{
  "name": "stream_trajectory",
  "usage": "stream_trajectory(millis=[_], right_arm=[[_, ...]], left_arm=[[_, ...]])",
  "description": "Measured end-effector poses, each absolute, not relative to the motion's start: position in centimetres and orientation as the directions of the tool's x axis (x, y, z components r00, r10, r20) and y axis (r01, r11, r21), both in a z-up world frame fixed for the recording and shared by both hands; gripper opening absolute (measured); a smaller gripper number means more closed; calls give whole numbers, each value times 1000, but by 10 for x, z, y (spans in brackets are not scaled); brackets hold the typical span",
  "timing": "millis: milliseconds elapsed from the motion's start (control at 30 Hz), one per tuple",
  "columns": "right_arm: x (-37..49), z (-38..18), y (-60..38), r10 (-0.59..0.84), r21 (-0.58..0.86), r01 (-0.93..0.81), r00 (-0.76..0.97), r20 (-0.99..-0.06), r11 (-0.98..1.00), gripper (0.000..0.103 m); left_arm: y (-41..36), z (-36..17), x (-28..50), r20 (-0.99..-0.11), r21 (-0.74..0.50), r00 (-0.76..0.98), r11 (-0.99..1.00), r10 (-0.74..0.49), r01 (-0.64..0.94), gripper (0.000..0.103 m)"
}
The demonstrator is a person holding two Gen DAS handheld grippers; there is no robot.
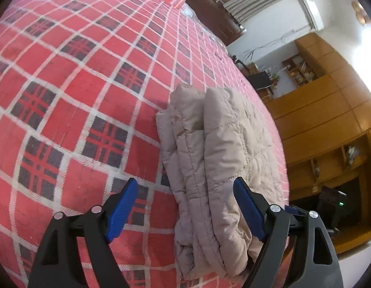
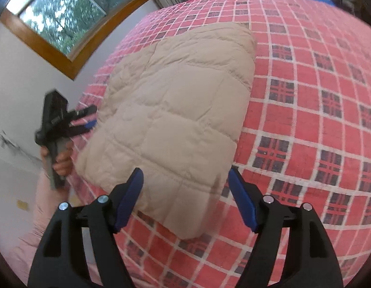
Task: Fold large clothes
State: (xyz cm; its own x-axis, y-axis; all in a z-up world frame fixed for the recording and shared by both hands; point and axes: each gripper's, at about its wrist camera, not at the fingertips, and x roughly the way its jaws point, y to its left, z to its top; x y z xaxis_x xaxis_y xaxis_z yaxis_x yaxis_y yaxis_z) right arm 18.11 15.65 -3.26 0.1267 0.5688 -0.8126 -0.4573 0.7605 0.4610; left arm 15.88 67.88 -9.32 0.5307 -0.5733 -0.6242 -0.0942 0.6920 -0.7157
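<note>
Jacket (image 2: 171,110) is folded into a puffy stack near the bed (image 1: 65,96) edge. Both your grippers, left (image 1: 185,206) and right (image 2: 185,196), have fingers apart, holding nothing. Risk: the padded layers may spring open, or a nudge slides the jacket off that edge.
</note>
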Motion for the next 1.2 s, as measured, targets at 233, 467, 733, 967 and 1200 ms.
stream_trajectory(millis=[233, 467, 733, 967, 1200], right_arm=[[213, -51, 150, 616, 553, -364, 78, -784, 749, 75], [217, -55, 150, 626, 567, -350, 74, -777, 746, 77], [217, -57, 140, 638, 584, -339, 67, -767, 737, 82], [229, -66, 145, 665, 621, -318, 45, -745, 717, 85], [238, -70, 148, 696, 654, -322, 23, -717, 684, 89]], left_arm=[[676, -104, 171, -614, -727, 517, 683, -597, -74, 84], [670, -108, 184, -589, -744, 526, 666, -613, -57, 85], [678, -126, 190, -552, -791, 512, 608, -658, -71, 87], [665, -139, 197, -510, -829, 466, 557, -723, -43, 87], [649, -143, 209, -520, -820, 437, 572, -734, -16, 91]])
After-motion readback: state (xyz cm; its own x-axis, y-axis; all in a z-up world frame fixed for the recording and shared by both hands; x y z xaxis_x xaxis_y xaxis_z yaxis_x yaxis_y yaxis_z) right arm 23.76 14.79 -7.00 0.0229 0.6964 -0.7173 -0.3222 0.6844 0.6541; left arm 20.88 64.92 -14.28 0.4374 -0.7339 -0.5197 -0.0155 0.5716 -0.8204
